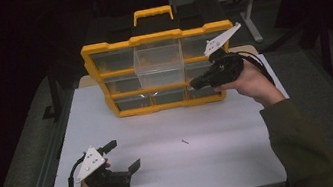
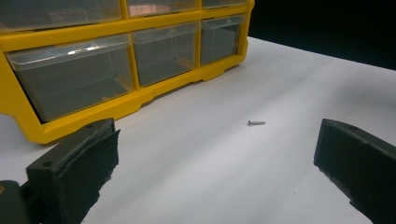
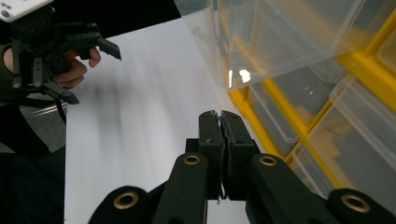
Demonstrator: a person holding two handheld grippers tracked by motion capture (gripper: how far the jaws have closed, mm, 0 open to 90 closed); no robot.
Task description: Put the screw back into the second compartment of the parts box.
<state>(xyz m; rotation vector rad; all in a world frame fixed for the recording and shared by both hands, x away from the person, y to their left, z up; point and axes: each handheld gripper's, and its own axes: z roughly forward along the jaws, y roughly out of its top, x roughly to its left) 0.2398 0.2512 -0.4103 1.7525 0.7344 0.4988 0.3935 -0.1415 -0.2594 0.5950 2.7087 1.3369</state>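
A yellow organizer case [image 1: 161, 71] with clear drawers stands upright at the back of the white table [image 1: 175, 163]. One clear drawer [image 1: 158, 64] in the upper middle is pulled out toward me. My right gripper [image 1: 196, 83] is held in front of the case's right side, jaws shut with nothing between them; the right gripper view shows the closed fingertips [image 3: 219, 119] just below the pulled-out drawer [image 3: 280, 42]. My left gripper [image 1: 124, 156] rests open near the table's front left. A small screw [image 1: 185, 141] lies on the table; in the left gripper view the screw [image 2: 256, 122] lies ahead between the jaws.
The case [image 2: 107, 70] has a carry handle [image 1: 152, 13] on top and fills the back centre of the table. A dark metal frame and floor surround the table. The other hand and its gripper [image 3: 56, 46] appear at upper left in the right gripper view.
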